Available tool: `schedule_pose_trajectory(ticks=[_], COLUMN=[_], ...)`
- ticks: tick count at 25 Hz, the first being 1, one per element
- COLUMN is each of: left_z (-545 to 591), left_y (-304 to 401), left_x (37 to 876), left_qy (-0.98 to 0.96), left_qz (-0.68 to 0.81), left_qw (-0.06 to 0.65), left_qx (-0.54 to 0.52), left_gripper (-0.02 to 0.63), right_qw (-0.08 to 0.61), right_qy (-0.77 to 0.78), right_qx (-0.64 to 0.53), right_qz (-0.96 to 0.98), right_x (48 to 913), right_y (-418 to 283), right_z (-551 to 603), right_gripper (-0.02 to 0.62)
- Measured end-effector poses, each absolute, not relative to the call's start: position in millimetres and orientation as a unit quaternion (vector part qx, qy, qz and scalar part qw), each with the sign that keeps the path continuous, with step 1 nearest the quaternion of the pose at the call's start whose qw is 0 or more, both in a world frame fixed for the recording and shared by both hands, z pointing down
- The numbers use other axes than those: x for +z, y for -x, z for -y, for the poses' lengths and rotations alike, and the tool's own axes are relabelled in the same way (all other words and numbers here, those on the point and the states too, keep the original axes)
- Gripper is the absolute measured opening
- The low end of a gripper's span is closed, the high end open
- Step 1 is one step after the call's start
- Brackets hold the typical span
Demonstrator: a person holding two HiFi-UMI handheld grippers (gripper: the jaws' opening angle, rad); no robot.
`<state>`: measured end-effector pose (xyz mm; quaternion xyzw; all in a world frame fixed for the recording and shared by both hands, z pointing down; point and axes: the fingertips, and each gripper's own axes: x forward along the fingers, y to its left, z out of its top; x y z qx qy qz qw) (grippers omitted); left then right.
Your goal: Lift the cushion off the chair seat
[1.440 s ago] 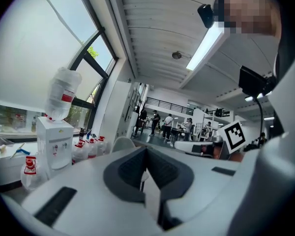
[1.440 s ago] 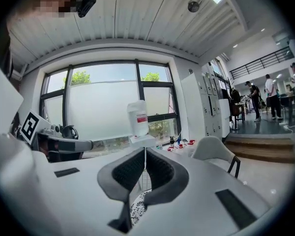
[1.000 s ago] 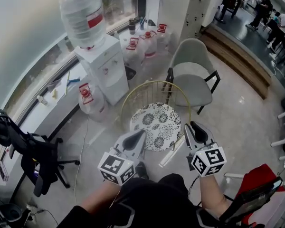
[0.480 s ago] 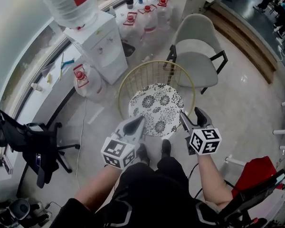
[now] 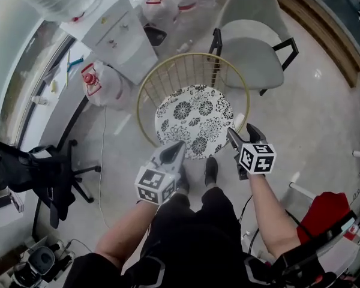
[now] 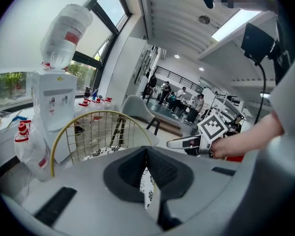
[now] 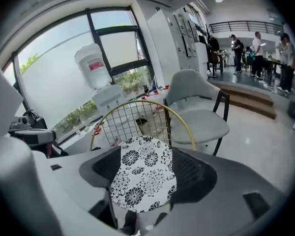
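A round cushion (image 5: 192, 122) with a black-and-white flower print lies on the seat of a gold wire chair (image 5: 186, 71). My left gripper (image 5: 173, 150) hovers at the cushion's near left edge with its jaws shut and nothing held. In the left gripper view, only a sliver of cushion (image 6: 148, 181) shows past the left gripper (image 6: 147, 149). My right gripper (image 5: 241, 135) is at the near right edge. Its jaws have just been opening and stand wide, with nothing between them. The right gripper (image 7: 146, 151) looks straight at the cushion (image 7: 145, 173) and the wire chair back (image 7: 137, 119).
A grey armchair (image 5: 252, 47) stands just behind the wire chair. A water dispenser (image 5: 117, 32) and water bottles (image 5: 99, 83) are at the back left, and a black office chair (image 5: 30, 173) is at the left. The person's shoes (image 5: 211, 171) are right before the chair.
Both grippers have come down and forward to the cushion's near edge. The right jaws have gone from nearly closed to wide open. The left jaws stay shut.
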<state>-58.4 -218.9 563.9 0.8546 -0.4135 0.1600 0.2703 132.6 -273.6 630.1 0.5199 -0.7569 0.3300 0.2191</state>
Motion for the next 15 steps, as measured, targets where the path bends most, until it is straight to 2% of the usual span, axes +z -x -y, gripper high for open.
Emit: schedule_pose_trajectory(ticks=[7,15], left_z=[234,253], left_y=[37,45], left_x=[631,692], left_qy=[-0.84,-0.793], left_qz=[0.408,0.445], left_qw=[0.296,0.367], left_qx=[0.2,0.193], left_gripper=[0.008,0.008], right_qw=[0.236,0.266], right_qy=[-0.515,-0.491], right_qx=[0.366,0.384], right_qz=[0.738,0.735], right_x=[699,764], right_y=[-158,-156], right_z=[295,315], right_gripper=[0.318,0.323])
